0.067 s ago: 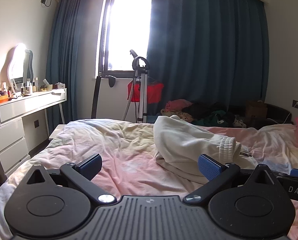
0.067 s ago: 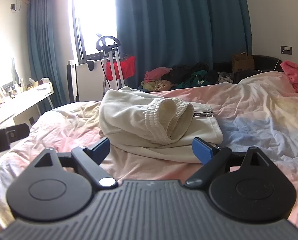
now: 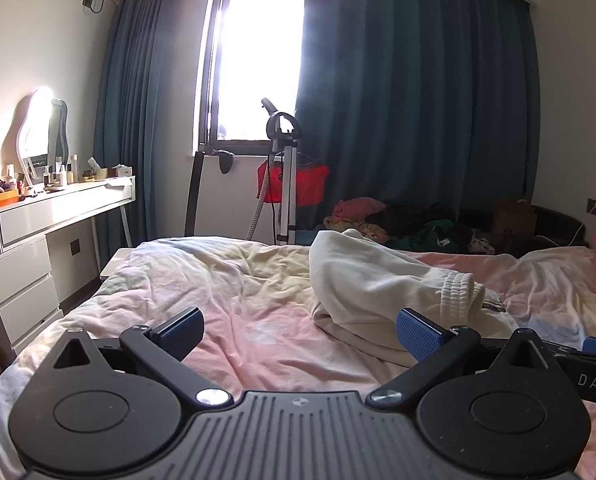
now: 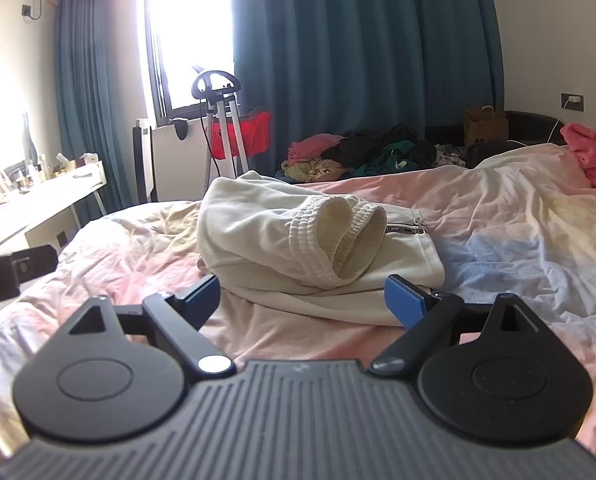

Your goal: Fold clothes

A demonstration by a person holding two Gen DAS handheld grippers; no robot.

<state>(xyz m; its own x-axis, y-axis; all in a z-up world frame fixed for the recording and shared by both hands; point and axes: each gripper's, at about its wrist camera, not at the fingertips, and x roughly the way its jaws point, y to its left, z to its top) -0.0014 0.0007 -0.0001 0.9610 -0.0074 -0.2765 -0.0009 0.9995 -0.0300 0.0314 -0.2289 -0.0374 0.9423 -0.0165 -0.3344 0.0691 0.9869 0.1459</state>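
Note:
A cream sweatshirt [image 4: 306, 236] with ribbed cuffs and a zip lies bunched in a loose fold on the pink bedsheet [image 4: 498, 216]. It also shows in the left wrist view [image 3: 378, 280], right of centre. My right gripper [image 4: 302, 300] is open and empty, just short of the garment's near edge. My left gripper [image 3: 298, 332] is open and empty, over bare sheet [image 3: 218, 280] to the garment's left. The right gripper's body [image 3: 594, 376] shows at the left wrist view's right edge.
A pink garment [image 4: 590, 156] lies at the bed's far right. A pile of clothes [image 4: 358, 156] sits beyond the bed by the blue curtains. A white dressing table [image 3: 58, 208] stands at the left, a garment steamer stand [image 3: 286, 184] by the window.

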